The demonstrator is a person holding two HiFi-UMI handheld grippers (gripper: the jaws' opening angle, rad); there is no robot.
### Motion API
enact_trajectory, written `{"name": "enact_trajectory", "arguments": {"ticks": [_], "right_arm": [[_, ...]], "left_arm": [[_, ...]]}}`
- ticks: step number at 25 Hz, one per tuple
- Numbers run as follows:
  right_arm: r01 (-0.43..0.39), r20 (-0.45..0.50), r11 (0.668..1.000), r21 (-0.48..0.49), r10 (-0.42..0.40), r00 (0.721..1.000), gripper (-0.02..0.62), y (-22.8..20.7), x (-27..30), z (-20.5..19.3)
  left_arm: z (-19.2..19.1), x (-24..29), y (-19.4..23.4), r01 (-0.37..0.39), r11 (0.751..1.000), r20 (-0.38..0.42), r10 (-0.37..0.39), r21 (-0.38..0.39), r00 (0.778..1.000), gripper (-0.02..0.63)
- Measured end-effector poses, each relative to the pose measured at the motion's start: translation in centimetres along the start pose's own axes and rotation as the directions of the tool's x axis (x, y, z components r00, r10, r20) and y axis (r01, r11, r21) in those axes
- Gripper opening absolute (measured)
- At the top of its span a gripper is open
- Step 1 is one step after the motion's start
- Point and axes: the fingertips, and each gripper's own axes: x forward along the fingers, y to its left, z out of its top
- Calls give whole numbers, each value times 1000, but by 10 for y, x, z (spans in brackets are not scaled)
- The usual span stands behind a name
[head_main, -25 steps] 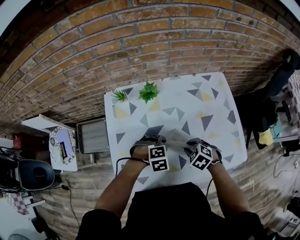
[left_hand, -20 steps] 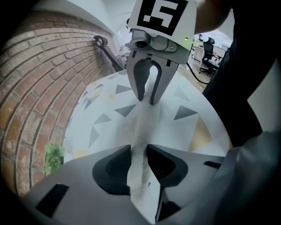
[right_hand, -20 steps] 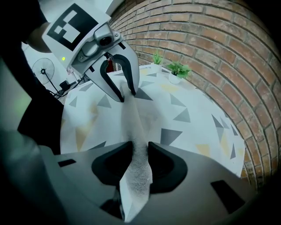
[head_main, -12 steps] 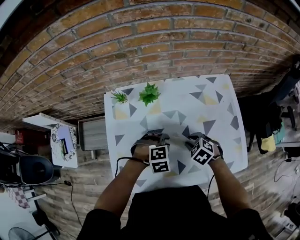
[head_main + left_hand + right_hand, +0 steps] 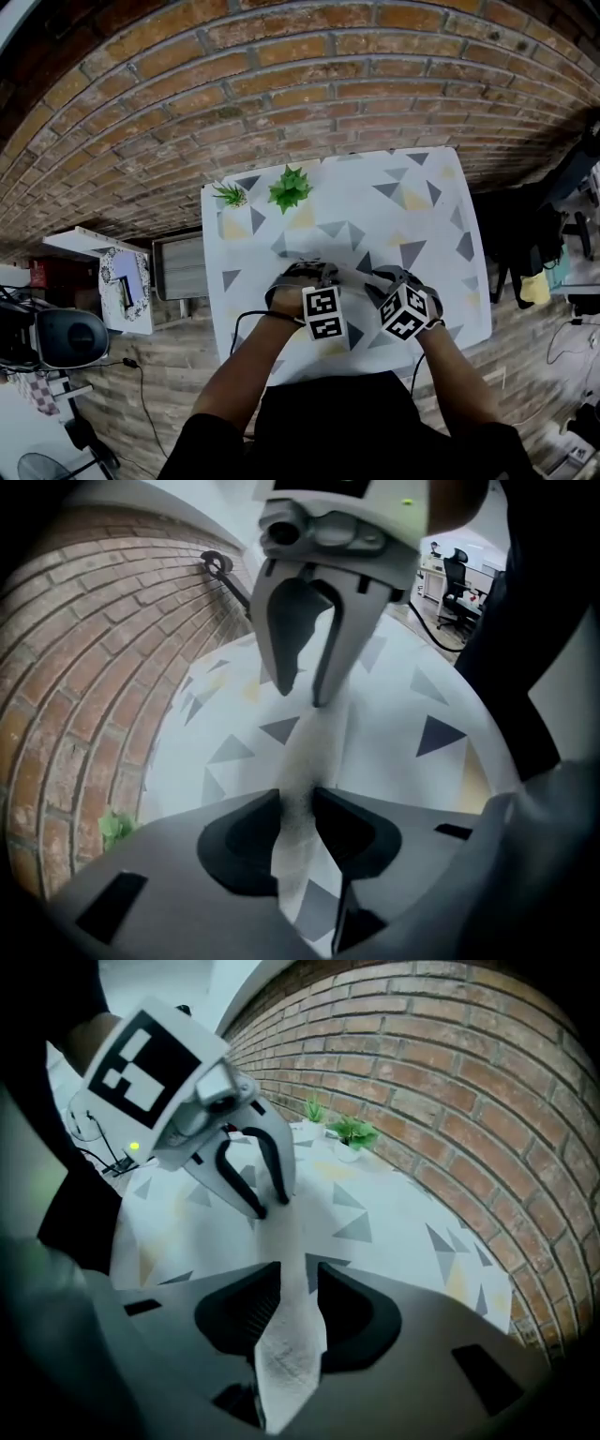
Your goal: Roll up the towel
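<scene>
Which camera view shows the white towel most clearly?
The right gripper view. There the towel is near and its weave shows, pinched in the right tool and stretched to the left tool. The left gripper view shows a blurrier strip of it; in the head view, the tools hide nearly all of it.

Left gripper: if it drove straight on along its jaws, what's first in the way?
The towel pinched in the left gripper, which stretches on ahead; just behind it, probably the patterned table top. Depth there is unclear.
</scene>
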Motion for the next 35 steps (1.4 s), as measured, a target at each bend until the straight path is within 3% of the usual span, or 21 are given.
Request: {"name": "enact_trajectory", "arguments": {"ticks": [8, 11, 14, 17, 23, 27, 29, 35], "right_arm": [[-68, -9, 995, -68, 67, 998, 155, 19, 13, -8], [-79, -6, 994, -75, 79, 997, 155, 16, 17, -10], [-66, 23, 994, -90, 68, 997, 155, 12, 19, -7], [-18, 73, 997, -81, 24, 997, 153, 5, 16, -4], [45, 221, 999, 20, -48, 974, 85, 7, -20, 15], [43, 305, 996, 78, -65, 950, 18, 30, -57, 23], [28, 339, 993, 115, -66, 939, 17, 46, -76, 24], [-68, 471, 958, 277, -74, 879, 17, 111, -132, 19]], "left_arm": [[1, 1, 17, -63, 990, -33, 59, -123, 998, 129], [1, -11, 22, -133, 965, -25, 131, -224, 991, 129], [-3, -27, 23, -177, 897, 12, 199, -406, 980, 127], [-9, -46, 18, -183, 795, 54, 261, -578, 964, 115], [-17, -103, -5, -141, 617, 162, 409, -774, 898, 52], [-22, -143, -37, -87, 539, 218, 476, -838, 852, 34], [-25, -162, -57, -77, 506, 230, 515, -859, 826, 32], [-33, -214, -128, -57, 433, 255, 627, -899, 736, 20]]}}
